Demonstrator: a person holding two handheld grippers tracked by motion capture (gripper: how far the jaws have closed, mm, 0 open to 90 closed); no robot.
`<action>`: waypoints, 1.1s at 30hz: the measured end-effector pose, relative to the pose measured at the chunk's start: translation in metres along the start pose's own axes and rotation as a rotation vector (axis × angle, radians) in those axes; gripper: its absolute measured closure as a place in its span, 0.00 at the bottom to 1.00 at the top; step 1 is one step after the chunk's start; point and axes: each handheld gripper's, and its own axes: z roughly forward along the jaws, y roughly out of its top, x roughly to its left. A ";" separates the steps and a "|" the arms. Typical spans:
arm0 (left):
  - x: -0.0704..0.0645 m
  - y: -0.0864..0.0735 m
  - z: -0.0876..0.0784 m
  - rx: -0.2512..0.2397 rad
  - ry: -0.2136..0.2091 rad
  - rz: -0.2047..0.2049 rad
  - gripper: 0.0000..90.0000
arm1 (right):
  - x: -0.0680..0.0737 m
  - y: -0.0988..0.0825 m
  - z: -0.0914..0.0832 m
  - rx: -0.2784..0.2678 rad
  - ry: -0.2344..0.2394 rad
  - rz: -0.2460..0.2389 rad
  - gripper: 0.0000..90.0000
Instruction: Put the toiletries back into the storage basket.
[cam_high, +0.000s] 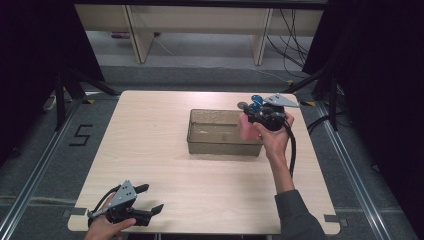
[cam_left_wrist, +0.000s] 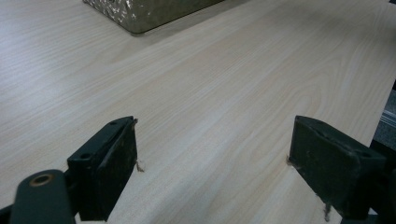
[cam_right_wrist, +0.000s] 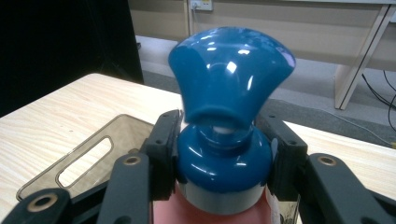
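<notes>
One pink plastic bottle with a glossy blue pump cap (cam_high: 248, 125) hangs over the clear tub (cam_high: 220, 145) in the high view, while the left gripper (cam_left_wrist: 212, 163) gapes empty and the right gripper (cam_right_wrist: 224, 154) clamps the slick, rigid collar, probably light.

One bottle (cam_right_wrist: 224, 154), pink with a blue pump top (its lower body is hidden). One clear bin (cam_high: 224, 132). Two tongs: the left (cam_high: 150, 200), the right (cam_high: 255, 111). One surface (cam_high: 165, 150) carries the bin.
</notes>
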 end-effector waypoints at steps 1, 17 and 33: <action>0.000 0.000 0.000 0.001 0.002 0.000 0.16 | 0.000 -0.001 0.001 0.001 0.008 -0.001 0.60; 0.001 0.000 -0.001 0.009 0.006 0.001 0.16 | 0.000 -0.012 0.009 0.038 0.009 -0.003 0.60; 0.001 0.000 -0.001 -0.011 0.000 -0.006 0.16 | -0.004 -0.025 0.013 0.059 -0.009 0.030 0.60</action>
